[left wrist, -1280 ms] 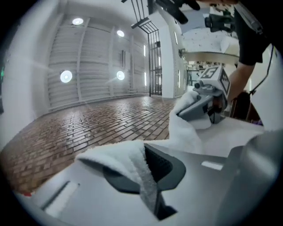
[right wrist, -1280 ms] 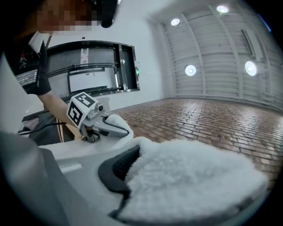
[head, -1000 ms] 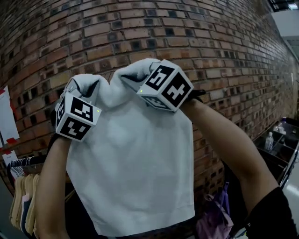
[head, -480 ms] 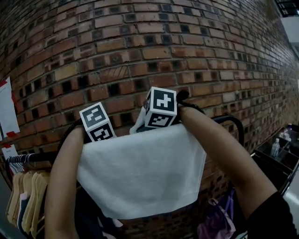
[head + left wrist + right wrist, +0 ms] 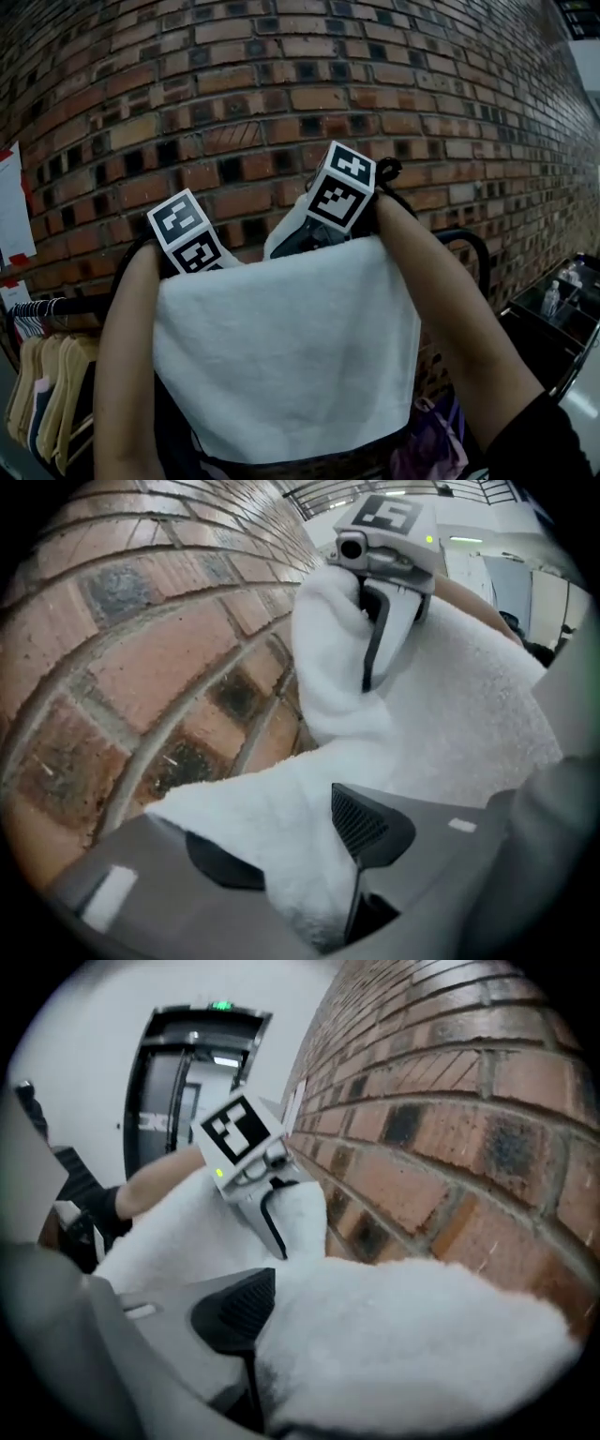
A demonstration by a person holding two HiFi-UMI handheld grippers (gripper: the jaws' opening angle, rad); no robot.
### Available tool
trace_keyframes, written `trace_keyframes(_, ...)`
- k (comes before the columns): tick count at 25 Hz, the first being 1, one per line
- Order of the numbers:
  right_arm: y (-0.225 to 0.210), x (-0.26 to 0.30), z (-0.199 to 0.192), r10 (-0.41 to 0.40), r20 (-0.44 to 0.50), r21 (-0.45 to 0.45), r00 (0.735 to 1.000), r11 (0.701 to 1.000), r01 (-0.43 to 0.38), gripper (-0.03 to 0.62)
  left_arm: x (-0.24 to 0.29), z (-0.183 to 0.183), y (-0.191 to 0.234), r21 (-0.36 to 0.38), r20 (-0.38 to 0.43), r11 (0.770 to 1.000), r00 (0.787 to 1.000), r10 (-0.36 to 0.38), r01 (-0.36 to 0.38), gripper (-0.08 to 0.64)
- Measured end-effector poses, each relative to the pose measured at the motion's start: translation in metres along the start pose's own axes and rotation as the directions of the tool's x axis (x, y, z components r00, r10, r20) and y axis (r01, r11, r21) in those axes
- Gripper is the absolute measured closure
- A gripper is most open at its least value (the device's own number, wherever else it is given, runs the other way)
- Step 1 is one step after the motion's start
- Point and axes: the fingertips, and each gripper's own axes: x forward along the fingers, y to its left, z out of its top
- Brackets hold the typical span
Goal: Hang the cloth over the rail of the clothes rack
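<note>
Brick wall (image 5: 281,94): filling the upper part of the head view as it was a second ago; nothing is changing there.
Cloth (image 5: 291,347): now hanging as a flat white panel across the lower centre of the head view. A second ago it was being held up high and bunched against the bricks. Its top fold is lying level, seemingly over the rail.
Rail (image 5: 473,246): showing only as a dark curved bar at the right centre of the head view; the stretch under the cloth is staying hidden.
Right tool (image 5: 309,1335): its jaws are opening from a clenched grip. At the lower left of the right gripper view its ribbed pad is standing clear of the cloth lying between the jaws, so it is letting go.
Left tool (image 5: 295,850): likewise opening, with the cloth corner sitting loosely between its pads at the bottom centre.
Meaning for the task: the hang is looking all but done; judging from this, the tools are only needing to draw back without dragging the far edge off.
</note>
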Motion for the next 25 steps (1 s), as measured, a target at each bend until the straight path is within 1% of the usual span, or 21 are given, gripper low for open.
trace_keyframes(1, 0.005, -0.002, 0.005, 0.038, 0.043, 0.024, 0.998, 0.999, -0.039, 0.419, 0.0, -0.001, 0.0, -0.012, 0.004, 1.0, 1.0, -0.01, 0.01, 0.341)
trace_keyframes(2, 0.007, -0.003, 0.008, 0.057, 0.065, 0.037, 0.996, 0.998, -0.059, 0.419, 0.0, -0.001, 0.0, -0.027, 0.016, 0.999, 1.0, -0.018, 0.018, 0.327)
trace_keyframes(3, 0.006, -0.003, 0.007, 0.054, 0.064, 0.042, 0.996, 0.998, -0.057, 0.419, -0.002, 0.001, 0.001, -0.04, 0.038, 0.999, 0.999, -0.019, 0.021, 0.313)
trace_keyframes(4, 0.001, -0.001, 0.004, 0.031, 0.037, 0.041, 0.999, 0.999, -0.032, 0.419, -0.005, 0.002, 0.002, -0.051, 0.064, 0.999, 0.998, -0.015, 0.018, 0.313)
trace_keyframes(5, -0.005, 0.001, -0.005, -0.007, -0.026, 0.028, 1.0, 1.0, 0.008, 0.419, -0.008, 0.004, 0.004, -0.06, 0.09, 0.998, 0.996, -0.009, 0.015, 0.313)
trace_keyframes(6, -0.01, 0.004, -0.017, -0.042, -0.113, -0.001, 0.993, 0.999, 0.042, 0.419, -0.012, 0.005, 0.005, -0.069, 0.113, 0.998, 0.994, -0.005, 0.013, 0.313)
trace_keyframes(7, -0.011, 0.007, -0.027, -0.057, -0.183, -0.032, 0.981, 0.998, 0.052, 0.419, -0.015, 0.006, 0.006, -0.074, 0.132, 0.997, 0.991, -0.001, 0.011, 0.313)
trace_keyframes(8, -0.009, 0.007, -0.03, -0.044, -0.204, -0.046, 0.978, 0.998, 0.035, 0.419, -0.017, 0.007, 0.006, -0.075, 0.146, 0.997, 0.989, 0.004, 0.007, 0.313)
trace_keyframes(10, -0.002, 0.003, -0.019, 0.011, -0.14, -0.03, 0.99, 0.999, -0.016, 0.419, -0.02, 0.011, 0.007, -0.062, 0.165, 0.998, 0.986, 0.016, -0.006, 0.313)
trace_keyframes(11, -0.002, -0.001, -0.014, 0.018, -0.118, -0.026, 0.993, 0.999, -0.021, 0.419, -0.021, 0.013, 0.008, -0.054, 0.177, 0.998, 0.984, 0.021, -0.011, 0.314)
trace_keyframes(14, -0.002, -0.011, -0.013, 0.005, -0.154, -0.02, 0.988, 1.0, -0.008, 0.419, -0.024, 0.015, 0.01, -0.041, 0.208, 0.999, 0.978, 0.034, -0.026, 0.314)
trace_keyframes(17, -0.003, -0.015, -0.026, -0.023, -0.263, -0.032, 0.965, 0.999, 0.015, 0.419, -0.023, 0.012, 0.012, -0.037, 0.19, 0.999, 0.981, 0.046, -0.04, 0.313)
trace_keyframes(18, -0.003, -0.017, -0.027, -0.024, -0.27, -0.032, 0.962, 0.999, 0.016, 0.419, -0.022, 0.009, 0.012, -0.041, 0.175, 0.998, 0.984, 0.047, -0.04, 0.309)
trace_keyframes(20, -0.002, -0.02, -0.023, -0.014, -0.233, -0.009, 0.972, 1.0, 0.013, 0.419, -0.019, 0.004, 0.012, -0.055, 0.143, 0.998, 0.989, 0.044, -0.037, 0.298)
trace_keyframes(21, -0.002, -0.021, -0.025, -0.014, -0.234, 0.001, 0.972, 1.0, 0.015, 0.419, -0.018, 0.002, 0.012, -0.06, 0.135, 0.998, 0.99, 0.045, -0.037, 0.293)
trace_keyframes(22, -0.001, -0.021, -0.031, -0.013, -0.262, 0.001, 0.965, 1.0, 0.014, 0.419, -0.018, 0.002, 0.013, -0.062, 0.134, 0.997, 0.99, 0.047, -0.039, 0.26)
trace_keyframes(24, -0.001, -0.021, -0.042, -0.01, -0.314, 0.004, 0.949, 1.0, 0.011, 0.419, -0.02, 0.003, 0.012, -0.066, 0.147, 0.997, 0.988, 0.044, -0.034, 0.247)
trace_keyframes(25, -0.003, -0.021, -0.049, -0.026, -0.351, -0.001, 0.936, 1.0, 0.028, 0.419, -0.021, 0.005, 0.011, -0.071, 0.16, 0.997, 0.987, 0.032, -0.021, 0.242)
